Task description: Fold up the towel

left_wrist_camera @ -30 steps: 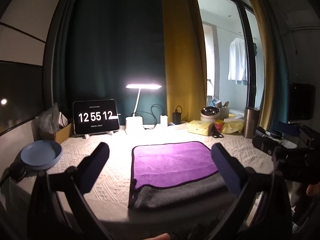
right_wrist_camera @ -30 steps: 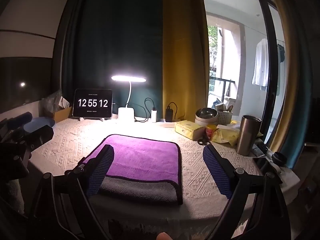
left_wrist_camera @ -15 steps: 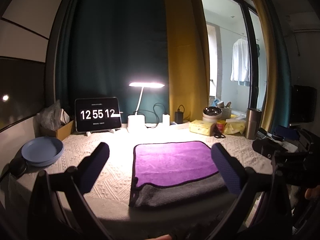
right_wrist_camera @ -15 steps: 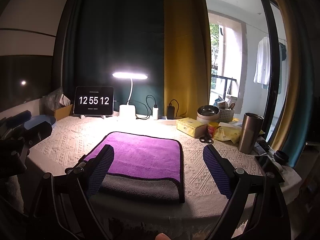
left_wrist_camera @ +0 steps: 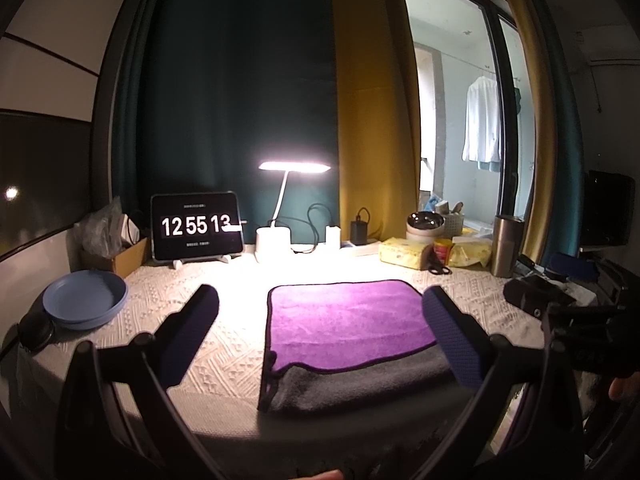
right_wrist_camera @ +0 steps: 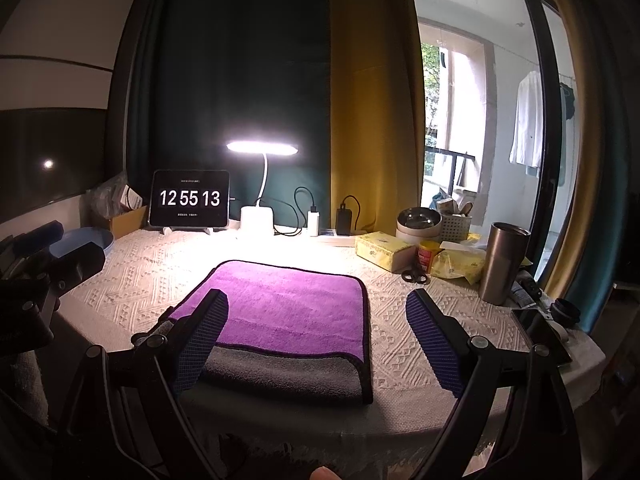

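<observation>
A towel, purple on top and grey beneath, lies folded flat near the table's front edge; it also shows in the right wrist view. My left gripper is open and empty, held above the front edge, its fingers astride the towel's left part. My right gripper is open and empty, fingers astride the towel's right part. Neither touches the towel. The right gripper's body shows at the right of the left wrist view, and the left gripper's body at the left of the right wrist view.
A white textured cloth covers the table. A blue plate sits at the left. At the back stand a clock tablet, a lit desk lamp and chargers. A tissue pack, scissors, bowls and a steel tumbler stand at the right.
Both grippers have drifted slightly back from the table and stay open. The towel has not moved. The clock changed from 12 55 12 to 12 55 13.
</observation>
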A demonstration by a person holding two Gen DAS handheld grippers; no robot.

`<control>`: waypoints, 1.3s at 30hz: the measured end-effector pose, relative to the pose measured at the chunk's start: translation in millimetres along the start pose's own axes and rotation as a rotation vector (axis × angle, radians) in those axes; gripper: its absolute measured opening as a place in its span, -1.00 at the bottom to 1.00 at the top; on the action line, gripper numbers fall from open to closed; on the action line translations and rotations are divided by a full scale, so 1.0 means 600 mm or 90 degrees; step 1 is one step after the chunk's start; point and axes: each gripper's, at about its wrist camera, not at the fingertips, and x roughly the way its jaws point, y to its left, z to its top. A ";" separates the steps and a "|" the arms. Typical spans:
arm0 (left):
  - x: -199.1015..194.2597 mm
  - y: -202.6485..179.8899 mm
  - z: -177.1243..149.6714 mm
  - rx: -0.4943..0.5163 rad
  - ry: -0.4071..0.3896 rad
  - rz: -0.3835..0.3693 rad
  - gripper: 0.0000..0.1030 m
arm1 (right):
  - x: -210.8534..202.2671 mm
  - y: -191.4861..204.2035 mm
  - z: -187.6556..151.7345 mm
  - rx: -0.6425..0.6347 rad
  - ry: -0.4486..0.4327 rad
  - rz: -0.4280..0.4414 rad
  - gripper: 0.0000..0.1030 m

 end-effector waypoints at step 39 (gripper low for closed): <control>0.133 0.005 -0.066 -0.007 0.153 0.009 0.97 | 0.108 -0.019 -0.044 0.023 0.095 0.032 0.80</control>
